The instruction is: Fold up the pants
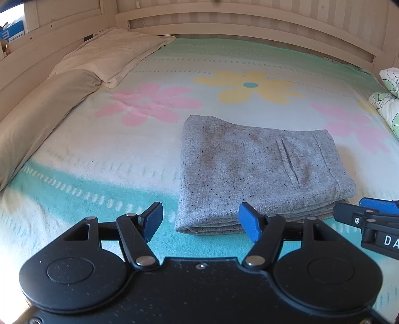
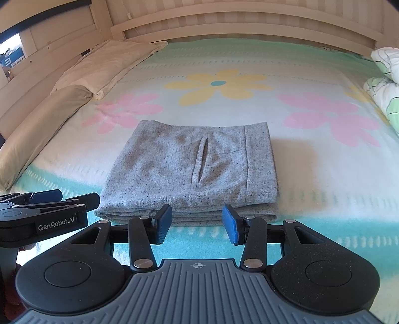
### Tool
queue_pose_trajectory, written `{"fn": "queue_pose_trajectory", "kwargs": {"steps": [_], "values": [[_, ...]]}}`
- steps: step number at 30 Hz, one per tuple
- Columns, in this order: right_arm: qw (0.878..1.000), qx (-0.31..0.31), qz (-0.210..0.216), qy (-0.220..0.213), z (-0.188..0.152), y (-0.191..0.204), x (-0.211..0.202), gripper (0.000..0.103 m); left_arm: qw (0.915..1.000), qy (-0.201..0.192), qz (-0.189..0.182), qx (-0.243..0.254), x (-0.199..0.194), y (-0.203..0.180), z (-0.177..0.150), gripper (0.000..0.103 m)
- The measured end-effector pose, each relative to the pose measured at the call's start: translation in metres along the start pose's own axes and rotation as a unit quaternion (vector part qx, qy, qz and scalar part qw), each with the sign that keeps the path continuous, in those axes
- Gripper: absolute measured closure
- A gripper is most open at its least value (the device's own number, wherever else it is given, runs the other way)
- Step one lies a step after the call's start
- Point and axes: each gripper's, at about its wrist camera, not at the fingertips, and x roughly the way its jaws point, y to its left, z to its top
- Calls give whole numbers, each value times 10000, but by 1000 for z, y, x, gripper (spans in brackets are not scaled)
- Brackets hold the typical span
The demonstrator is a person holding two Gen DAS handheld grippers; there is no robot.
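Left gripper: blue pads apart, nothing between them, poised just short of the pants' near left corner, over the teal band of the blanket.
Right gripper: blue pads apart, nothing gripped, poised just short of the pants' near edge, about mid-width; beside the left gripper.
Pants: grey flecked fabric, folded into a squarish stack of several layers, lying flat on the blanket; a slit pocket and a seam face up; folded edges toward the grippers.
Blanket: teal and white, printed with pink and yellow flowers beyond the pants.
Tan pillow: left of the pants, along the bed's side.
Cream pillow: beyond the tan pillow, touching it.
Bedding: white with green pattern, bunched far right of the pants.
Headboard: pale slats, beyond the blanket.
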Motion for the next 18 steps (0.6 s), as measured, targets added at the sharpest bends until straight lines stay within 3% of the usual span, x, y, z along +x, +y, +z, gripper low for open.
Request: {"fn": "queue_pose_trajectory", "kwargs": {"steps": [18], "values": [[10000, -28, 1, 41, 0, 1, 1, 60, 9999, 12, 60, 82, 2, -2, -2, 33]]}}
